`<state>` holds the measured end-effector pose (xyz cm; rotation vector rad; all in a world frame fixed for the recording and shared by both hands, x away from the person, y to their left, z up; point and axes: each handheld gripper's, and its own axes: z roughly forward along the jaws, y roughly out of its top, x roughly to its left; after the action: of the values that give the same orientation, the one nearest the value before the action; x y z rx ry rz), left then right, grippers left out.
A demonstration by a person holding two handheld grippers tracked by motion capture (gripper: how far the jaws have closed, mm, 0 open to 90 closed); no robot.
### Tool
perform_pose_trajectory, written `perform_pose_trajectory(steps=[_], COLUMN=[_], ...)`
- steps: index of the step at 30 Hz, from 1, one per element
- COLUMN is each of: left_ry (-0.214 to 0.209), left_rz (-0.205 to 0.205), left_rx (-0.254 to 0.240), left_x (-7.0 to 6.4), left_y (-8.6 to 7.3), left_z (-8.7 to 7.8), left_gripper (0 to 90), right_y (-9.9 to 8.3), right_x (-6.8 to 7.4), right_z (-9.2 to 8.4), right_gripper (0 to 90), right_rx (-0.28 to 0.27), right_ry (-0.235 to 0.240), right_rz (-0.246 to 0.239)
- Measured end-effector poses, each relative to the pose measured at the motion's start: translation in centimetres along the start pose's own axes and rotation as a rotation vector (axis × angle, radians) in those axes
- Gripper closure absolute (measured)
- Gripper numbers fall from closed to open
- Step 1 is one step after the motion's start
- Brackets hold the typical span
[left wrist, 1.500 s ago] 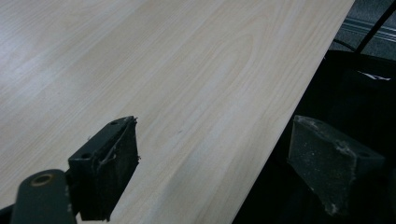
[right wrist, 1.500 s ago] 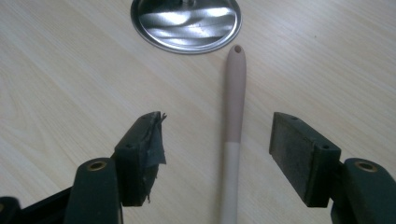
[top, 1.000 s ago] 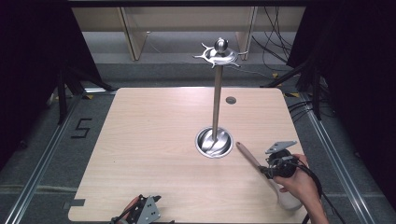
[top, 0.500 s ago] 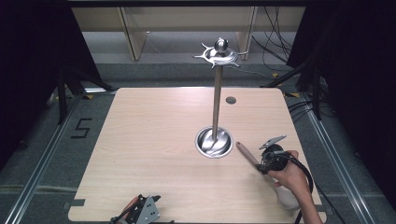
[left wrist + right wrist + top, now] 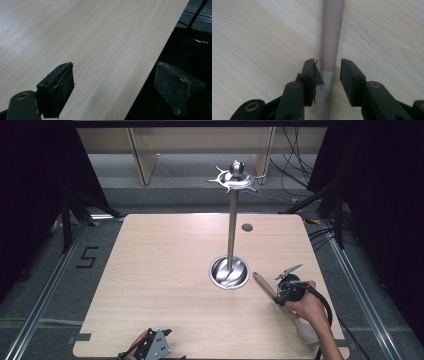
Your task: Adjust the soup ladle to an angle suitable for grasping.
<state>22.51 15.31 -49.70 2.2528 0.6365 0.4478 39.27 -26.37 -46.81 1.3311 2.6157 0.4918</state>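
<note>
A pale wooden table [image 5: 165, 270] carries a metal stand [image 5: 231, 235], its round dished base right of centre. A long-handled utensil [image 5: 264, 285] lies flat just right of that base. A small dark disc [image 5: 247, 227] sits near the far edge.

Black jaws with brass rivets, worn pads, black cable, grey plate

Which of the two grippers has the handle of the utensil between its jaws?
The right gripper: its jaws straddle the brownish handle. The left gripper has bare table between open jaws.
</note>
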Motion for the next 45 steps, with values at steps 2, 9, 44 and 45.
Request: perform_pose_trajectory(steps=[2,9,44,45], left_ry=[0.000,-0.001,-0.007,-0.007], left_rz=[0.001,0.001,-0.036,-0.036], left_rx=[0.000,0.001,-0.041,-0.041], left_x=[0.0,0.0,-0.2,-0.2], left_y=[0.0,0.0,0.0,0.0], left_z=[0.0,0.0,-0.2,-0.2], left_gripper=[15.2,15.2,15.3,15.4], right_y=[0.1,0.3,0.2,0.2], right_x=[0.1,0.0,-0.2,-0.2], right_z=[0.1,0.6,-4.3,-4.3], right_gripper=[66.6,70.0,76.9,76.9], right_rx=[0.012,0.034,-0.151,-0.151], right_ry=[0.001,0.005,0.001,0.001], right_rz=[0.004,-0.003,-0.084,-0.084])
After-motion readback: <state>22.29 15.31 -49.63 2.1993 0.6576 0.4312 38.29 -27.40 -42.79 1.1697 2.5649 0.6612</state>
